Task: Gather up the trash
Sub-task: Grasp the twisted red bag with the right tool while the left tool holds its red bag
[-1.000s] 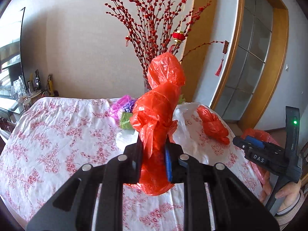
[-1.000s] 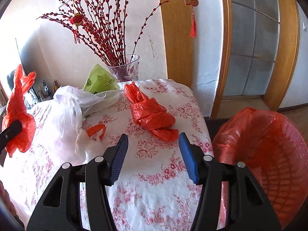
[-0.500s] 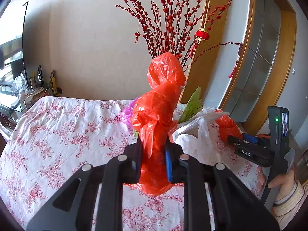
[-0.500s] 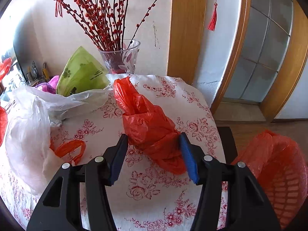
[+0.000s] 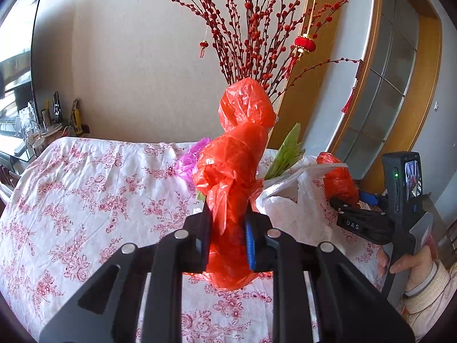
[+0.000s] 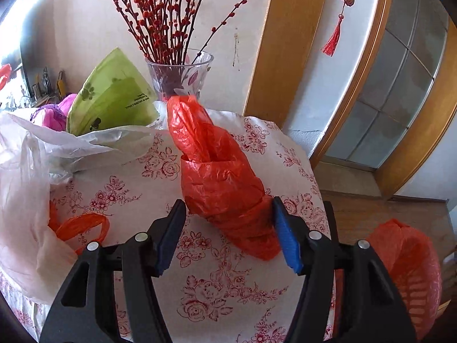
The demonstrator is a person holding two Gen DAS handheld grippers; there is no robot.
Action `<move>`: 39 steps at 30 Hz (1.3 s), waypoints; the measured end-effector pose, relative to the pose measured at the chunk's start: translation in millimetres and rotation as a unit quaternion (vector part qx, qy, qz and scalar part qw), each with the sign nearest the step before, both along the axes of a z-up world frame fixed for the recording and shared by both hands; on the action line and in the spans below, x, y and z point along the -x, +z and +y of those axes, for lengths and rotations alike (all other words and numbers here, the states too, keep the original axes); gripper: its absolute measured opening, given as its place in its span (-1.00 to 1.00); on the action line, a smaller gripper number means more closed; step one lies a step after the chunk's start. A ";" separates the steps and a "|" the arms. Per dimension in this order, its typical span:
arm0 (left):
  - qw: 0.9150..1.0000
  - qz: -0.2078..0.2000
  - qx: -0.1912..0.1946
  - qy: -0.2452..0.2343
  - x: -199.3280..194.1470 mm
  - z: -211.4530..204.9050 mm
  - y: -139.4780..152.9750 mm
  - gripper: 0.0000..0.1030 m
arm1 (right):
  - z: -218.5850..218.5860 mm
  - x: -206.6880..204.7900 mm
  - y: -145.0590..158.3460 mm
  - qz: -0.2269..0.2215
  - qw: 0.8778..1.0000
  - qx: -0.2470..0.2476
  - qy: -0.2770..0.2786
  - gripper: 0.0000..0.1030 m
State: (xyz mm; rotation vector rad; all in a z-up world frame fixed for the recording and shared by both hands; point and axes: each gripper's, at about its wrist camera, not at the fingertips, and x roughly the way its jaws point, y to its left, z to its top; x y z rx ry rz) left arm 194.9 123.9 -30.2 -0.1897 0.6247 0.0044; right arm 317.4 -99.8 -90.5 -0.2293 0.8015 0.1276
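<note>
My left gripper (image 5: 227, 225) is shut on a crumpled red plastic bag (image 5: 237, 165) and holds it upright above the floral tablecloth (image 5: 85, 188). My right gripper (image 6: 228, 228) is open, its fingers on either side of a second red plastic bag (image 6: 220, 183) that lies on the table near the right edge. That bag and the right gripper also show in the left wrist view (image 5: 338, 180). A bin lined with a red bag (image 6: 405, 274) stands on the floor to the right of the table.
A white plastic bag (image 6: 34, 188) with an orange handle loop (image 6: 82, 225) lies left of my right gripper. Behind it are a green packet (image 6: 114, 94), a pink bag (image 6: 54, 114) and a glass vase (image 6: 180, 74) of red berry branches. A wooden-framed door (image 6: 400, 85) is at the right.
My right gripper has moved forward until its open fingers straddle the red bag on the table. My left gripper, still holding its red bag, has shifted a little to the left.
</note>
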 end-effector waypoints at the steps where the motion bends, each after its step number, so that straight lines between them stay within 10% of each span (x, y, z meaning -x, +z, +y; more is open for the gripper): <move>1: 1.000 0.000 0.001 0.000 -0.3 0.1 0.3 -0.61 | -0.4 -0.7 -1.7 0.001 1.000 0.006 -0.002 -0.08; 7: 1.000 -0.003 0.001 -0.005 1.5 -3.7 3.4 -0.61 | -21.9 5.3 2.7 0.011 0.999 -0.040 -0.018 -0.50; 39: 0.997 -0.045 0.009 -0.058 47.8 -56.8 48.2 -0.61 | -91.7 136.6 59.9 -0.028 0.988 -0.152 -0.030 -0.53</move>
